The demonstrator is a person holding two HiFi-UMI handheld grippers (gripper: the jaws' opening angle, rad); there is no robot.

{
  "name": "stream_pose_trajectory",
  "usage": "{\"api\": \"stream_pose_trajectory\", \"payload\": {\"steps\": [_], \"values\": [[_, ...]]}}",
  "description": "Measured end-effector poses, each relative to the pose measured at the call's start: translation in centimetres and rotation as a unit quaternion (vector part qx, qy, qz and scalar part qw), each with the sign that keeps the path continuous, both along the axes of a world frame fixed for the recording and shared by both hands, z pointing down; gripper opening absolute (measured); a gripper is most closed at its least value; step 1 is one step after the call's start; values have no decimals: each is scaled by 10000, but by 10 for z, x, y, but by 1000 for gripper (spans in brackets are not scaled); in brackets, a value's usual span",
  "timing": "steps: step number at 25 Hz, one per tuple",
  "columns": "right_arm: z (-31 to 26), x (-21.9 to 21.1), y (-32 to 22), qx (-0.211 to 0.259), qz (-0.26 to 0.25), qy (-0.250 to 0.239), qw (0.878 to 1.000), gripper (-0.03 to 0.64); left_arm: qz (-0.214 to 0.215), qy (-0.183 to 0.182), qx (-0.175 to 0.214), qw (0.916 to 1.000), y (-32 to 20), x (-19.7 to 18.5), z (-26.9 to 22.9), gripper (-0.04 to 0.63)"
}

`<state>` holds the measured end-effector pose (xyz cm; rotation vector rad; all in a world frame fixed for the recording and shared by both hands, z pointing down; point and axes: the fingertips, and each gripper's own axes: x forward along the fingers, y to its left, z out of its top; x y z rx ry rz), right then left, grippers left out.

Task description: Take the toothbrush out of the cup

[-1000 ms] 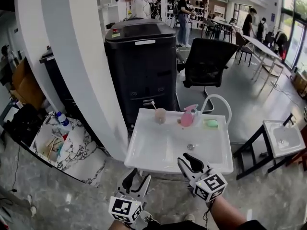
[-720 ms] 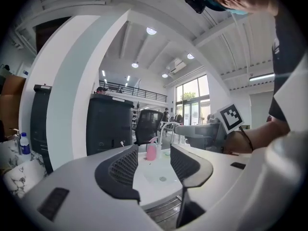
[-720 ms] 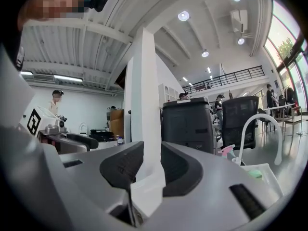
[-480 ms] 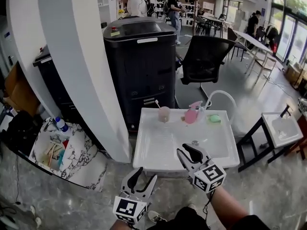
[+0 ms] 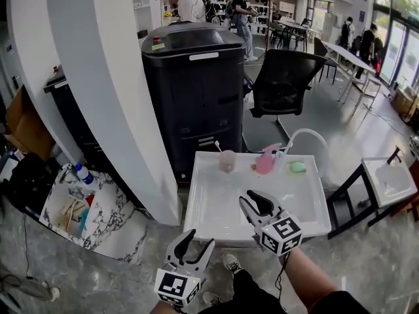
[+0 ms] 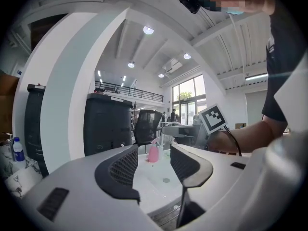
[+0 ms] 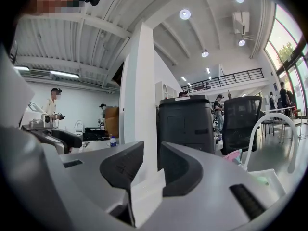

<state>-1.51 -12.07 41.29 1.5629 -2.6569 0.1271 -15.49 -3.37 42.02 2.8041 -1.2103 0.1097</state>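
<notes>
Standing in the pale pink cup at the back edge of the white sink, the toothbrush leans to the left with its top end poking above the rim. Just to the right of the cup along the same back edge sit a pink spray bottle and a green bar of soap, with a white hose arching up behind them. The right gripper hovers over the front right part of the sink, well apart from the cup; its own view shows the jaws released with a narrow gap and nothing between them (only a white pillar shows beyond). The left gripper hangs lower, in front of the sink's near edge and over the grey floor, and its jaws also stand apart and empty, the pink bottle showing far off through the gap. Behind the sink stands a tall black cabinet, and to its right a black office chair.
</notes>
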Motion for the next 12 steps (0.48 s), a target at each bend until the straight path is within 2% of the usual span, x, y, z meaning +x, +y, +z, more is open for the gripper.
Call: {"api": "stream_pose_trajectory", "payload": {"steps": [12], "values": [[19, 19, -101, -252, -321, -79, 9991, 124, -327, -35, -42, 9994, -74, 29, 0, 216]]}}
